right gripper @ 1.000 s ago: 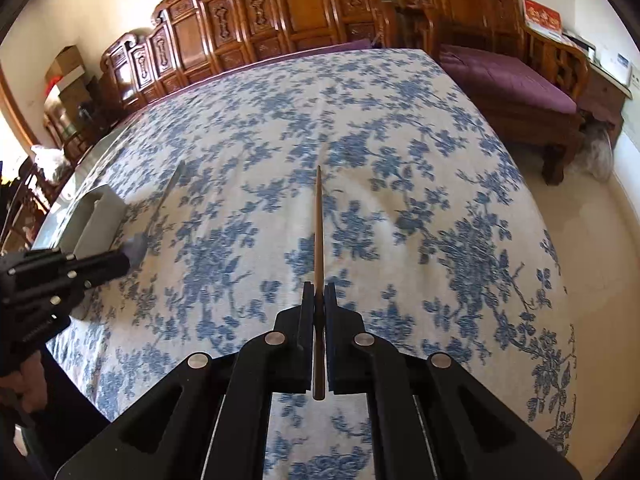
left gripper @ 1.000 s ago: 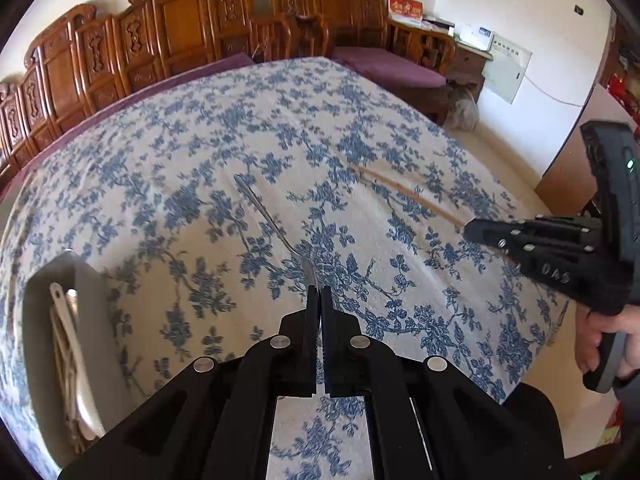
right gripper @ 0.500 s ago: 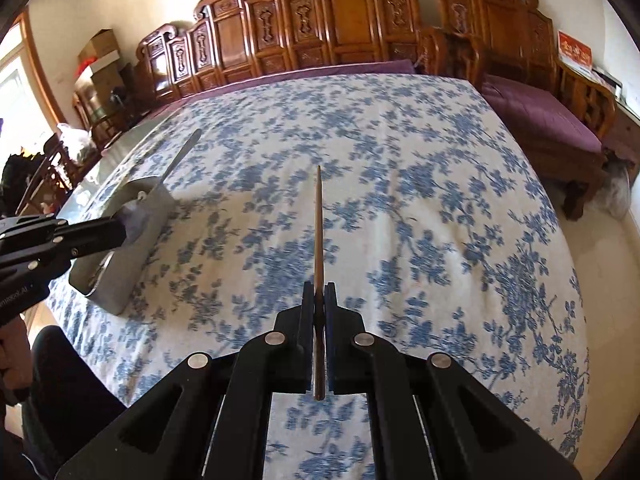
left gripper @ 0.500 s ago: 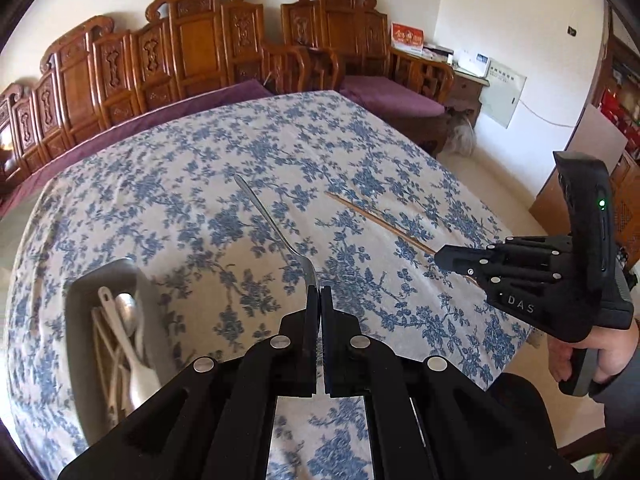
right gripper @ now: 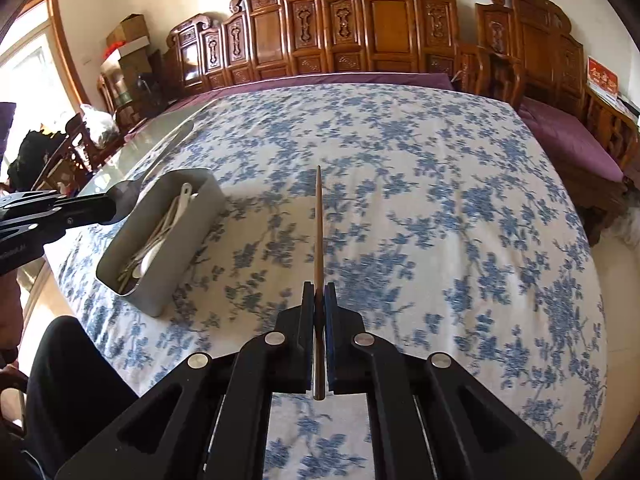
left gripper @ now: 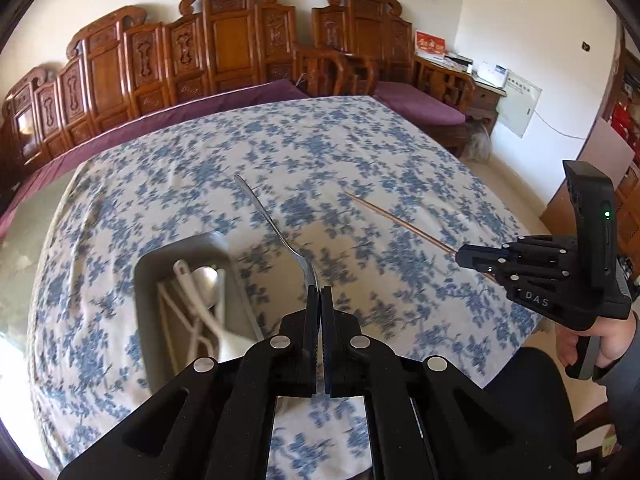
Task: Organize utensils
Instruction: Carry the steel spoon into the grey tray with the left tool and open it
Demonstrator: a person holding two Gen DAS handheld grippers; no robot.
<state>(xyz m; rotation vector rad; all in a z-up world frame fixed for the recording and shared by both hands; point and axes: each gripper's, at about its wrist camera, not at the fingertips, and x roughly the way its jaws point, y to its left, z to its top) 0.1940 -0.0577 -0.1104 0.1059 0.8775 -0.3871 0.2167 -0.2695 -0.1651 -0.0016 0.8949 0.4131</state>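
Note:
My left gripper (left gripper: 320, 290) is shut on a metal fork (left gripper: 276, 228) whose handle points away, held above the table. It also shows in the right wrist view (right gripper: 114, 206). My right gripper (right gripper: 319, 286) is shut on a brown wooden chopstick (right gripper: 318, 224) pointing forward; it also shows in the left wrist view (left gripper: 460, 254) with the chopstick (left gripper: 396, 220). A grey utensil tray (left gripper: 140, 280) holding white spoons and other utensils lies just left of the left gripper, and shows in the right wrist view (right gripper: 160, 276) near the table's left edge.
The table wears a blue floral cloth (right gripper: 440, 200). Carved wooden chairs (left gripper: 224, 52) with purple cushions line the far side. A person's dark-clothed leg (right gripper: 72, 380) is at the near edge.
Both grippers have lifted with their utensils. The left gripper has moved toward the grey tray, which now lies much closer to it.

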